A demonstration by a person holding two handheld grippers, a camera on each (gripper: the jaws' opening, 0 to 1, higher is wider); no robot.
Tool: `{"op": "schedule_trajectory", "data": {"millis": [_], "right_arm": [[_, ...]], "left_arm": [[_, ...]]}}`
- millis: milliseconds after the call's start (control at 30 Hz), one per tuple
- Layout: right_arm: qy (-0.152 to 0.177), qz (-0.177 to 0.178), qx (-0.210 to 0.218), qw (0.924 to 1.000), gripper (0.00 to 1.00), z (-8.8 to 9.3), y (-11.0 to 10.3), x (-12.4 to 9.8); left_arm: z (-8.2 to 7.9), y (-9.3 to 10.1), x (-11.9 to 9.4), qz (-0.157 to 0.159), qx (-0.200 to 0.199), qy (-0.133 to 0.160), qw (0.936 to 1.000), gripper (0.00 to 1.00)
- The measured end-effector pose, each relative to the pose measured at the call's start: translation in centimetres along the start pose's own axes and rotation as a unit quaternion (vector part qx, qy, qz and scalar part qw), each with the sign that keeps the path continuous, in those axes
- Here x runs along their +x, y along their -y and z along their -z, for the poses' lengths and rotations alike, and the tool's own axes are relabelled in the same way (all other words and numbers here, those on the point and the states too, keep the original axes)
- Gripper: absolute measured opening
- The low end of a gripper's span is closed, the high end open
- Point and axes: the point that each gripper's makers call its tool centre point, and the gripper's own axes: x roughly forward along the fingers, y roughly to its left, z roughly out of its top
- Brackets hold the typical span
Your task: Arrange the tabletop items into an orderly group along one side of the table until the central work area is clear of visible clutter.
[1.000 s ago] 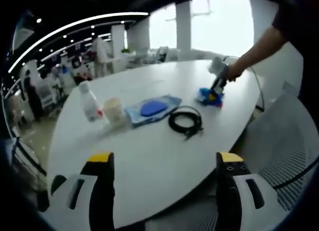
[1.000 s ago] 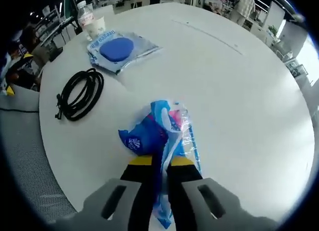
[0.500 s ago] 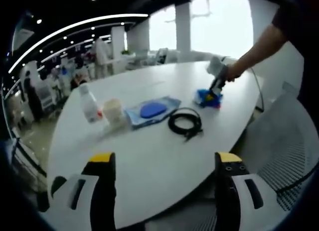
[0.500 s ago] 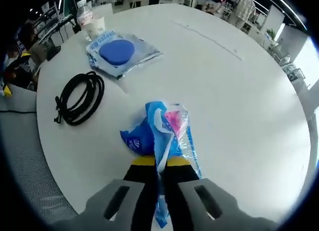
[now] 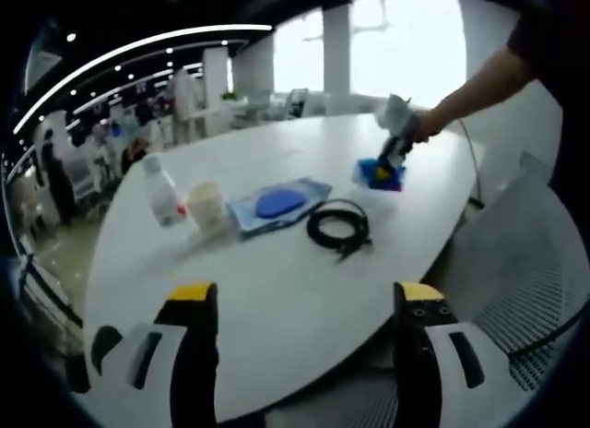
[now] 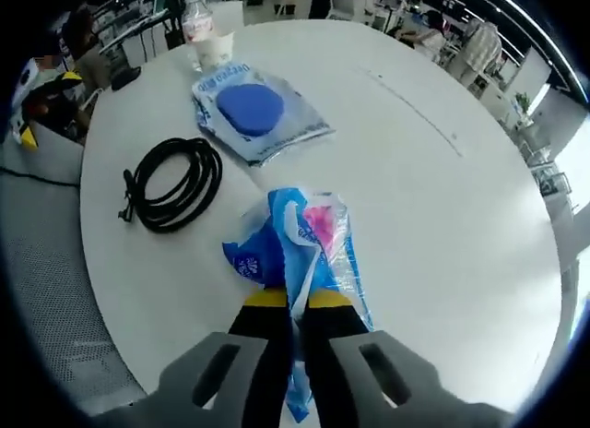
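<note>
My right gripper point(image 6: 293, 301) is shut on a crumpled blue, white and pink plastic packet point(image 6: 297, 253), held above the white round table point(image 6: 442, 216). From the left gripper view the same packet point(image 5: 378, 172) hangs under that gripper, held by a person's arm. A coiled black cable point(image 6: 171, 183) point(image 5: 338, 227) lies on the table. Beyond it is a clear bag with a blue disc point(image 6: 255, 111) point(image 5: 278, 204). A paper cup point(image 5: 206, 207) and a clear bottle point(image 5: 162, 190) point(image 6: 196, 7) stand together further on. My left gripper point(image 5: 297, 301) is open, low over the near table edge.
A grey mesh chair point(image 5: 525, 253) stands by the table's right edge, also seen in the right gripper view as the chair point(image 6: 46, 253). People and desks point(image 5: 83, 151) fill the office behind. Bright windows point(image 5: 406, 41) lie past the far side.
The right gripper has lifted the packet off the table and moved it toward the cable and bag. The left gripper has barely moved.
</note>
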Motion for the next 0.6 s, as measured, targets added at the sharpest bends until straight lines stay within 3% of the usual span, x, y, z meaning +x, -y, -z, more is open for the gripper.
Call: {"op": "schedule_trajectory", "data": {"millis": [300, 600], "right_arm": [[0.000, -0.002, -0.051, 0.9987, 0.02, -1.1, 0.5, -0.6], [-0.022, -0.011, -0.138, 0.9901, 0.02, -1.9, 1.0, -0.1]], "left_arm": [[-0.1, -0.1, 0.0, -0.001, -0.002, 0.002, 1.0000, 0.74], [0.2, -0.3, 0.0, -0.002, -0.004, -0.002, 1.0000, 0.74]]}}
